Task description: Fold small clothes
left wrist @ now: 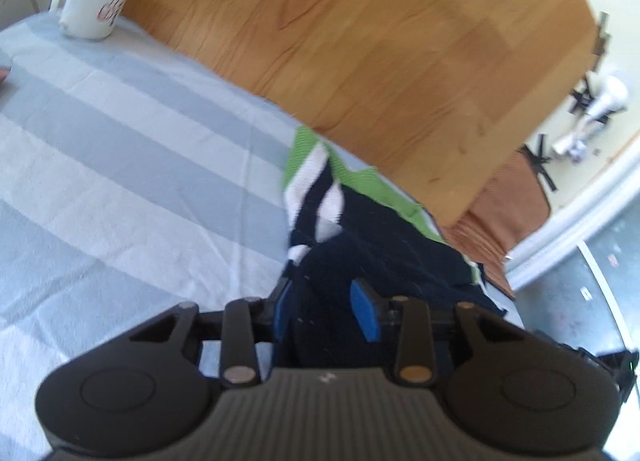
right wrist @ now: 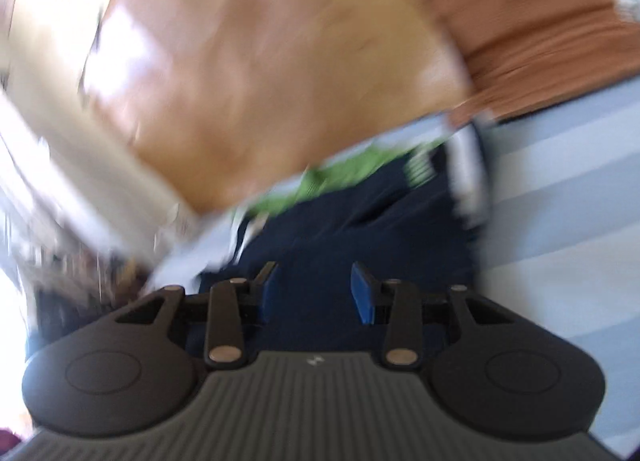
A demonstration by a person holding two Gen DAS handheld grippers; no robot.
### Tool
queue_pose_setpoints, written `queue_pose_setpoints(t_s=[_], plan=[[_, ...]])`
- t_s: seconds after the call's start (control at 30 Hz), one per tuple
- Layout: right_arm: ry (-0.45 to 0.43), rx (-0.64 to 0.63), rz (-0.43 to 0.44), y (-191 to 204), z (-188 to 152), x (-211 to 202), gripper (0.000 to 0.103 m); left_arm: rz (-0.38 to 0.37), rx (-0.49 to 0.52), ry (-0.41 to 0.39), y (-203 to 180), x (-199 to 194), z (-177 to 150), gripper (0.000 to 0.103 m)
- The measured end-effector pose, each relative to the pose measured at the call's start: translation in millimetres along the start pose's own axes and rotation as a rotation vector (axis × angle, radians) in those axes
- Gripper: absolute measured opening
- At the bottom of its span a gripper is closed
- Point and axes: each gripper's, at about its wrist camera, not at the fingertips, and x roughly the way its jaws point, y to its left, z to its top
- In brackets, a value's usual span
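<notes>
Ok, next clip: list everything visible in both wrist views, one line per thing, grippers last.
garment: one, navy with green and white stripes, at the cloth's edge beside the wooden board, in front of both grippers
striped cloth: one, pale blue and white, covers the surface under the garment
mug: one, white with a reddish print, far corner of the cloth
wooden board: one, light brown, along the cloth's far edge
brown fabric: one, rust brown, past the end of the board
left gripper: one, black with blue pads, jaws apart over navy fabric
right gripper: one, black with blue pads, jaws apart over navy fabric, view blurred
</notes>
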Motion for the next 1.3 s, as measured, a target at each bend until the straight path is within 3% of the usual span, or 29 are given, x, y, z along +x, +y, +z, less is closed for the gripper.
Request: queue_pose_setpoints(t_s=[0.1,0.2,0.3,0.33,0.37,0.4,0.43,0.5,0.7,0.77,0.83,0.9,0.97,1.1,1.17,1.2,1.23,1.3], plan=[[0.110,-0.033,0.059,24.8,-3.4,45.3,0.043,0.012,0.021,-0.020,-6.8,-0.5,-0.1,0.034],[0.182,-0.048,0.105,45.1,-7.1,90.8,0.042,0.090,0.033,0.006,-10.6,9.0,-4.8,0.035],[0.240,-0.077,0.104,56.3,-10.2,132.3,0.037,0.118,0.061,0.042,-14.0,15.3,-16.0,0.040],[0.245,-0.088,0.084,55.7,-9.0,139.7,0.021,0.126,0.078,0.053,-17.0,17.8,-20.5,0.037],[0.220,-0.116,0.054,55.9,-7.0,144.0,0.014,0.138,0.099,0.063,-20.2,20.4,-24.8,0.033],[0.187,-0.135,0.009,53.3,-2.8,146.5,0.009,0.150,0.122,0.070,-23.3,23.4,-28.8,0.007],[0.147,-0.099,-0.024,46.7,3.1,144.8,0.010,0.168,0.138,0.078,-25.1,26.3,-31.7,0.008],[0.084,-0.024,-0.043,34.5,10.9,131.7,0.014,0.195,0.136,0.072,-21.9,27.3,-33.5,0.008],[-0.037,-0.043,-0.099,27.8,5.4,39.8,0.017,0.181,0.134,0.060,-19.7,15.4,-36.3,0.012],[-0.090,-0.036,-0.169,21.6,-3.8,6.3,0.022,0.169,0.138,0.049,-20.9,8.1,-38.2,0.024],[-0.145,-0.010,-0.243,11.3,-18.2,-29.9,0.037,0.171,0.145,0.029,-22.2,-1.4,-41.2,0.040],[-0.180,0.039,-0.297,1.9,-34.3,-55.3,0.041,0.165,0.142,0.024,-21.0,-9.4,-43.6,0.043],[-0.186,0.078,-0.339,-8.9,-49.7,-75.3,0.041,0.159,0.135,0.028,-20.4,-11.1,-43.7,0.043],[-0.163,0.119,-0.384,-21.0,-62.4,-76.8,0.041,0.145,0.138,0.049,-23.3,-0.7,-40.7,0.041],[-0.136,0.137,-0.340,-22.6,-64.7,-67.5,0.026,0.159,0.146,0.085,-25.5,12.6,-41.7,0.035],[-0.126,0.130,-0.327,-19.5,-66.2,-60.8,0.009,0.172,0.156,0.088,-26.6,16.7,-42.5,0.019],[-0.134,0.114,-0.344,-14.1,-66.5,-61.4,0.008,0.192,0.171,0.090,-28.2,18.2,-42.9,0.010],[-0.175,0.062,-0.352,0.2,-66.3,-70.7,0.008,0.184,0.156,0.094,-27.6,11.4,-42.9,0.009]])
